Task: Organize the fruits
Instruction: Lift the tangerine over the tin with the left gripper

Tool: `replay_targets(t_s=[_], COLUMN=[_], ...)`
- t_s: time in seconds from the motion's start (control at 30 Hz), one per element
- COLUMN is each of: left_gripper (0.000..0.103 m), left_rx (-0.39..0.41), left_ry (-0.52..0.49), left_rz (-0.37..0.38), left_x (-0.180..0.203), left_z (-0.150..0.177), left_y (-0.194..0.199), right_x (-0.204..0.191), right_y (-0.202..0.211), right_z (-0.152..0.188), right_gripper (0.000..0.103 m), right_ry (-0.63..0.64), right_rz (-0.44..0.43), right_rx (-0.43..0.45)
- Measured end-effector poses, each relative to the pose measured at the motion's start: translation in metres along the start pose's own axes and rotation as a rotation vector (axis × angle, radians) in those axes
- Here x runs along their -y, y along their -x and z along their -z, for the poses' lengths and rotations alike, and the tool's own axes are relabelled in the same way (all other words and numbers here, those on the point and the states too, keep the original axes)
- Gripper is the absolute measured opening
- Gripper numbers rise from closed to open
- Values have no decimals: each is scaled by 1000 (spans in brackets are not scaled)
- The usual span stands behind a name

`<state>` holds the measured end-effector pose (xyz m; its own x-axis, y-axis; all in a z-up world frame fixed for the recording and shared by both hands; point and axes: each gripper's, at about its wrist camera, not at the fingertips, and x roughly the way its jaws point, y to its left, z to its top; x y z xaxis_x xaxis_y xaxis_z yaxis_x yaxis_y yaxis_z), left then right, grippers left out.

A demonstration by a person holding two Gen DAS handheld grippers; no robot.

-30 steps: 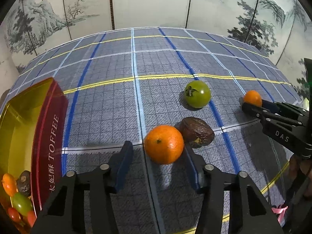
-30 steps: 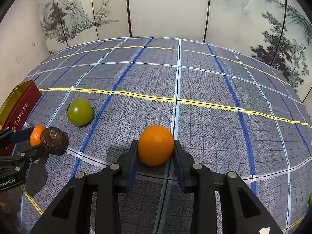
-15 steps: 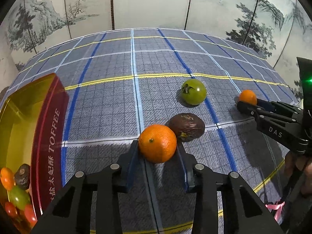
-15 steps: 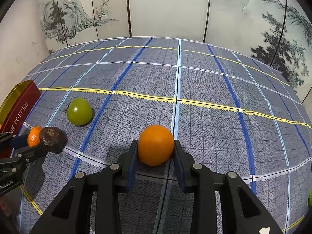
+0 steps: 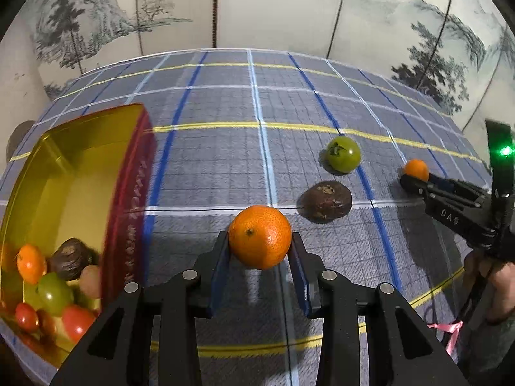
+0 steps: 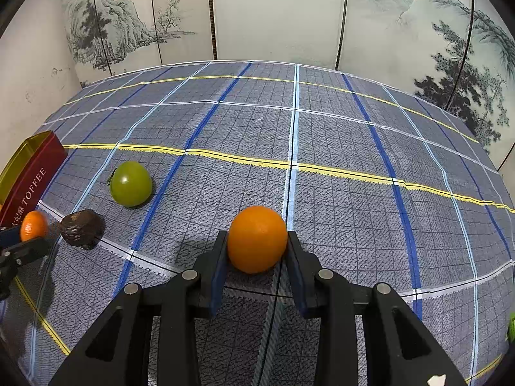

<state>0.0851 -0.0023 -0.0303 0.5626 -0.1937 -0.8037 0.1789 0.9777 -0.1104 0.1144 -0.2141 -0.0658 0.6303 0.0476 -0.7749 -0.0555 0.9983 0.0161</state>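
My left gripper [image 5: 260, 254] is shut on a mandarin [image 5: 260, 236], lifted a little off the checked cloth. To its left stands a red and gold toffee tin [image 5: 128, 199] holding several small fruits [image 5: 54, 286]. On the cloth lie a dark brown fruit [image 5: 325, 201] and a green tomato [image 5: 343, 154]. My right gripper [image 6: 257, 251] is shut on a smooth orange [image 6: 257, 239] resting low over the cloth. The left view shows that orange [image 5: 416, 170] at the right gripper's tip. The right view shows the mandarin [image 6: 33, 225], brown fruit [image 6: 82, 227], green tomato [image 6: 131, 184] and tin [image 6: 30, 177].
A painted folding screen [image 6: 276, 13] stands behind the table. The checked cloth [image 6: 322, 148] stretches bare across the middle and far right. A hand [image 5: 495, 276] holds the right gripper's handle, with a pink ribbon [image 5: 450, 331] below it. A green scrap [image 6: 511, 328] shows at the right edge.
My left gripper shut on the mandarin, then lifted it and carried it leftward, closer to the tin. The right gripper kept still with its orange.
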Motion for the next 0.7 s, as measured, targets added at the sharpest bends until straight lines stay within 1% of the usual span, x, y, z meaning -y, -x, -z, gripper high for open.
replay_targets(t_s=[0.23,0.37,0.5,0.7], left_gripper=[37,37,37,37], left_rx=[64,88,100,91], left_ry=[45,69,106,158], left_rz=[-31,-62,-99,-171], left_x=[-18,-34,-55,-90], left_z=[-7,-11,-11,-4], left_y=[32,45,54,58], right_x=[0,-1,-1,-1], right_y=[0,0,0,0], right_z=[0,0,0,0], right_gripper=[32,32,32,32], right_ry=[0,1,1,1], right_rz=[1,1,1,2], right_rx=[0,0,0,0])
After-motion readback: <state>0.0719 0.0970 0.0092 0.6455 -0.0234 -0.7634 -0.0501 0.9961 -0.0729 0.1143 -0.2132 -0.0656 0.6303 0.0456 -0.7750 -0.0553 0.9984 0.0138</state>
